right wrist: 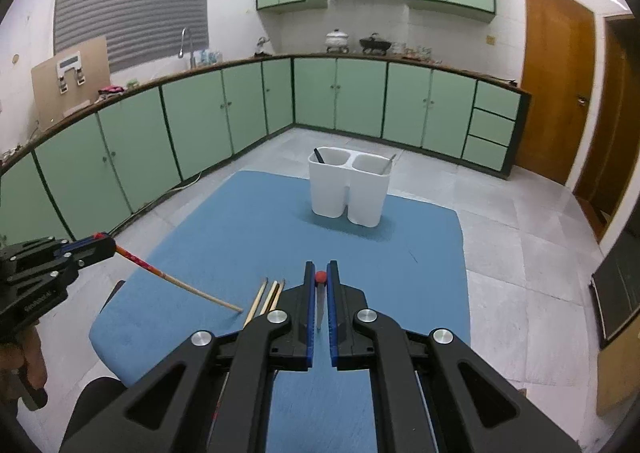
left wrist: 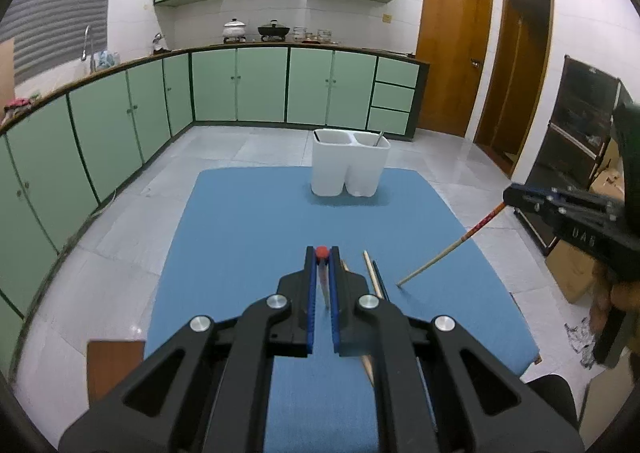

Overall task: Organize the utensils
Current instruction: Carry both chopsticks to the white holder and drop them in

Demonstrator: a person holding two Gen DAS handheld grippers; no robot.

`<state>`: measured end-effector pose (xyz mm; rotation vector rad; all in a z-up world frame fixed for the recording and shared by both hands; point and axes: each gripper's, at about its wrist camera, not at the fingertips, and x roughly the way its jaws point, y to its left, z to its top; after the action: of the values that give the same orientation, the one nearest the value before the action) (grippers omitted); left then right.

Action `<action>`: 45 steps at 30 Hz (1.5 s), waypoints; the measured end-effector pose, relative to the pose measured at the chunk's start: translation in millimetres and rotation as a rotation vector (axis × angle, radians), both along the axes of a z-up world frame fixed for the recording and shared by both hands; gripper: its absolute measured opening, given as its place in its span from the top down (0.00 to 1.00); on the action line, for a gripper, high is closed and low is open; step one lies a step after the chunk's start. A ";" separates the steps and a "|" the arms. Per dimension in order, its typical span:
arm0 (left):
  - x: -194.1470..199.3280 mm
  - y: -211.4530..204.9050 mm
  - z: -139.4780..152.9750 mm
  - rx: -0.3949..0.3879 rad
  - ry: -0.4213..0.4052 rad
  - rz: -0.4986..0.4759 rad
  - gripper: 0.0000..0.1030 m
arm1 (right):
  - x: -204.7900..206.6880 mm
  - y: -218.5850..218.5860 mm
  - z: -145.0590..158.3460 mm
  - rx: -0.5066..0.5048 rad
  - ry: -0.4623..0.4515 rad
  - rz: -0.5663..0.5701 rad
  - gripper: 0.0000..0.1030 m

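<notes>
A white two-compartment utensil holder (left wrist: 350,163) (right wrist: 349,185) stands at the far end of a blue mat (left wrist: 248,237) (right wrist: 248,229). A metal utensil leans in its right compartment, a dark one in its left. My left gripper (left wrist: 322,253) is shut on a red-ended chopstick (left wrist: 323,277), held above the mat. My right gripper (right wrist: 320,276) is likewise shut on a red-ended chopstick (right wrist: 319,305). Each view shows the other gripper (left wrist: 568,213) (right wrist: 48,261) holding its chopstick (left wrist: 448,253) (right wrist: 180,285) slanted, tip down near the mat. Loose chopsticks (left wrist: 374,275) (right wrist: 266,295) lie on the mat.
Green kitchen cabinets (left wrist: 120,113) (right wrist: 200,113) run along the left and back walls, with pots on the counter. Wooden doors (left wrist: 452,53) are at the right. Cardboard boxes (left wrist: 572,269) and a dark cabinet stand on the floor at the right.
</notes>
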<state>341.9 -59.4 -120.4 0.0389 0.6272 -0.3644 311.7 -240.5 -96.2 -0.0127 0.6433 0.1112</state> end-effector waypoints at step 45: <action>289.7 -147.0 42.1 0.043 -0.148 -0.035 0.92 | 276.1 -76.9 25.3 0.038 0.075 -0.030 0.81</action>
<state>631.6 -206.4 -78.3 0.1166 0.4882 -0.3780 587.8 -317.4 -70.9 0.0374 0.7160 0.0954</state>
